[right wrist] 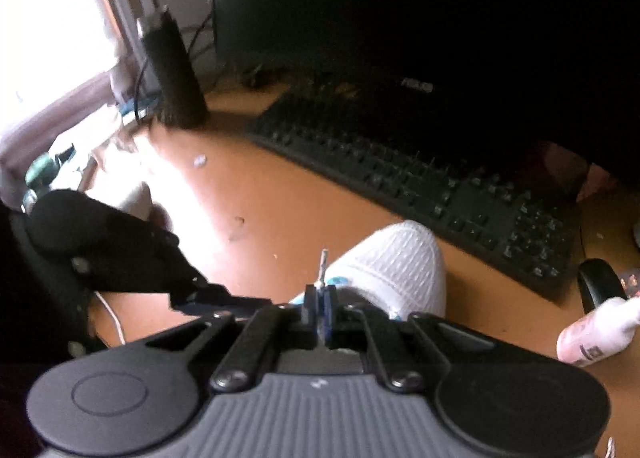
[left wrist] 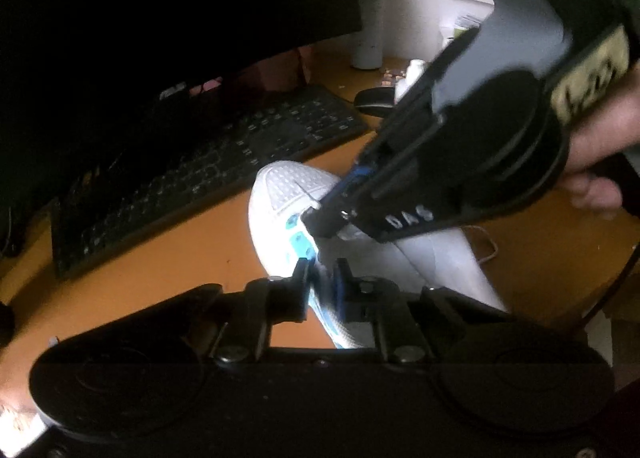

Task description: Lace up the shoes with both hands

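**Two grippers over one mesh shoe**

Two black grippers: right gripper (right wrist: 319,310) clamped on a thin white lace tip (right wrist: 323,258); left gripper (left wrist: 320,290) nearly closed against white knit shoe (left wrist: 288,185) with turquoise eyelets, mid orange bench (left wrist: 200,250). "DAS" readable.

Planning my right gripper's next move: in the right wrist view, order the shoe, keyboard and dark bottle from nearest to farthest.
1. Shoe, just ahead of the right gripper.
2. Keyboard, beyond the shoe, rightward.
3. Dark bottle, upright at the far left.
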Demonstrator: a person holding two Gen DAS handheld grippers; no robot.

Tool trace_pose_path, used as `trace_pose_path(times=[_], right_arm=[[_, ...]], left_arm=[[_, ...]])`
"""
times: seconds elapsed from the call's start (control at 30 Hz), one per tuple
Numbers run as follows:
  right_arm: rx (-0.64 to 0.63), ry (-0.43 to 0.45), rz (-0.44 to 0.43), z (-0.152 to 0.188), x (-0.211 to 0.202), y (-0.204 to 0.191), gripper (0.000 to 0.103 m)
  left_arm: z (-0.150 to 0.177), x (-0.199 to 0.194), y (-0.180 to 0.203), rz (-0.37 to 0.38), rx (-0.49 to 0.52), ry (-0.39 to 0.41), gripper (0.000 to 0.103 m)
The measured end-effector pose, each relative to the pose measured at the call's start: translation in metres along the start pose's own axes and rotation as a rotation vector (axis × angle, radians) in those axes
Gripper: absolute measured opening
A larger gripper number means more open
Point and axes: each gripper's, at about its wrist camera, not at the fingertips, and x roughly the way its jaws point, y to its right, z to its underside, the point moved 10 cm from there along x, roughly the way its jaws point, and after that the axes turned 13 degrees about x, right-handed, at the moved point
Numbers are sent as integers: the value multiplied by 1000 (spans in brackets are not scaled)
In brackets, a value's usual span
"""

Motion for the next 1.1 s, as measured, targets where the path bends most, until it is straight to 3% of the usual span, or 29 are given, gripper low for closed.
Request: trace_pose_path(times=[0.17, 0.63, 1.1], right_arm=[[-41, -64, 40, 15, 16, 3, 3], [-26, -116, 37, 23, 43, 5, 3], [-29, -80, 45, 20, 44, 6, 3]], left_arm=[[1, 1, -6, 23, -80, -1, 7], [1, 3, -6, 40, -96, -3, 7], [2, 4, -6, 45, -92, -9, 7]])
